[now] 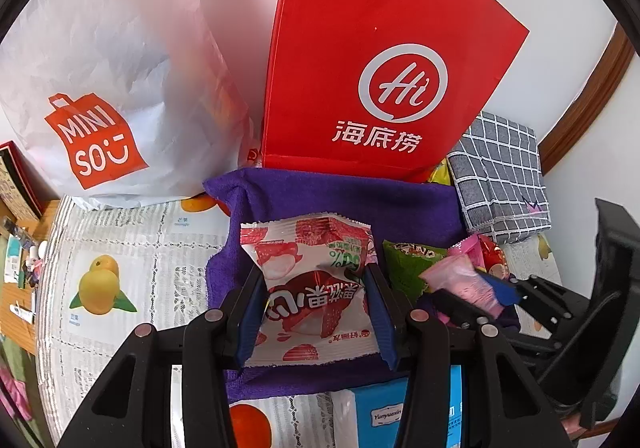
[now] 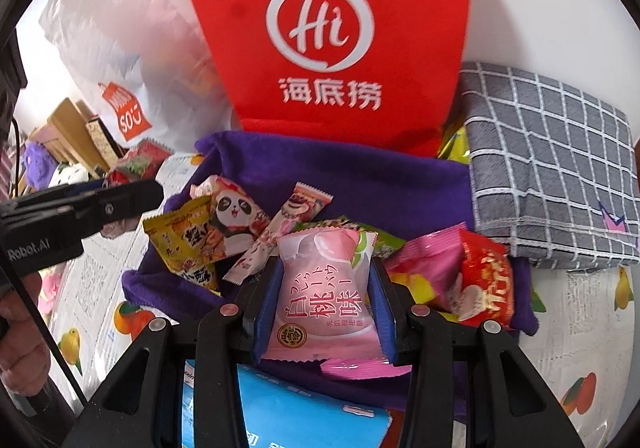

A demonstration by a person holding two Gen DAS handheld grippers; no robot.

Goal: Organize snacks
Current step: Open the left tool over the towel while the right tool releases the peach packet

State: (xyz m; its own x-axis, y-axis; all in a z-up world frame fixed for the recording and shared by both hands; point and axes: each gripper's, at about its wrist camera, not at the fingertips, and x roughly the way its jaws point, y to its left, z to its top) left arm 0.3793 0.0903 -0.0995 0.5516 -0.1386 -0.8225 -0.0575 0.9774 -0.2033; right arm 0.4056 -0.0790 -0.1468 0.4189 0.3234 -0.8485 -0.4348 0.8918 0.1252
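Observation:
My left gripper [image 1: 312, 271] is shut on a red-and-white snack packet [image 1: 316, 300], its blue pads pressing both sides, above a purple cloth [image 1: 340, 200]. My right gripper [image 2: 325, 262] is shut on a pink peach-flavour packet [image 2: 324, 300]. Under and around it, several loose snacks lie on the purple cloth [image 2: 360, 176]: a yellow packet [image 2: 188, 244], a panda packet [image 2: 236, 216], a pink stick packet [image 2: 280, 232] and a red packet [image 2: 484, 284]. The right gripper with its pink packet [image 1: 460, 280] shows at the right of the left wrist view.
A red paper bag [image 1: 360, 48] and a white Miniso bag [image 1: 100, 68] stand behind the cloth against the wall. At the right sits a grey checked fabric box [image 1: 504, 176]. A blue box [image 1: 384, 408] lies near me on the fruit-print tablecloth [image 1: 120, 248]. A person's hand [image 2: 20, 336] is at the left edge.

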